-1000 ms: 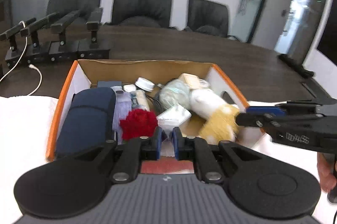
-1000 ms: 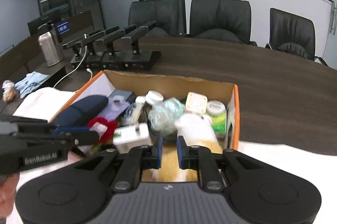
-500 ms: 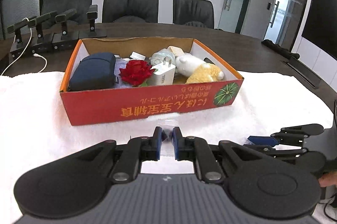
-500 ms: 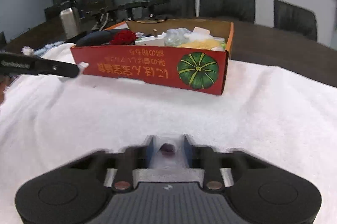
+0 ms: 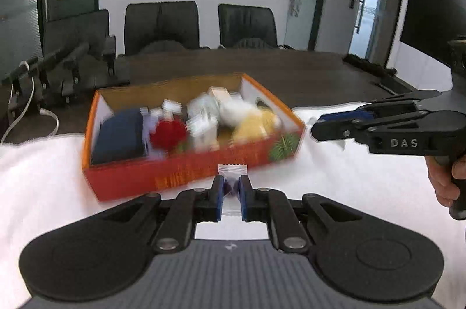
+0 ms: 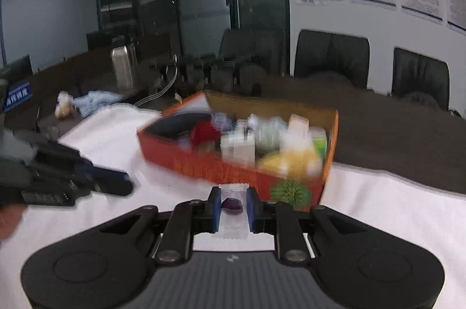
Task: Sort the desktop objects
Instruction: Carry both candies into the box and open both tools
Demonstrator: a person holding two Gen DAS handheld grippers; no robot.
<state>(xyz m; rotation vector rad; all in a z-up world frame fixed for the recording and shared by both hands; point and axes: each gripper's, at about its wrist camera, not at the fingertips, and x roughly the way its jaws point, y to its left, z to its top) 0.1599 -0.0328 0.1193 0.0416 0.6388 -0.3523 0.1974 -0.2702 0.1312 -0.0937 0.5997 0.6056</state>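
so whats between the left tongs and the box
Only a clear packet, pinched in the left tongs, then bare white cloth up to the box front. The left wrist view shows it.

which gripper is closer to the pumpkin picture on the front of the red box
Right. The right gripper sits just beside the pumpkin picture; the left gripper is farther along the box front.
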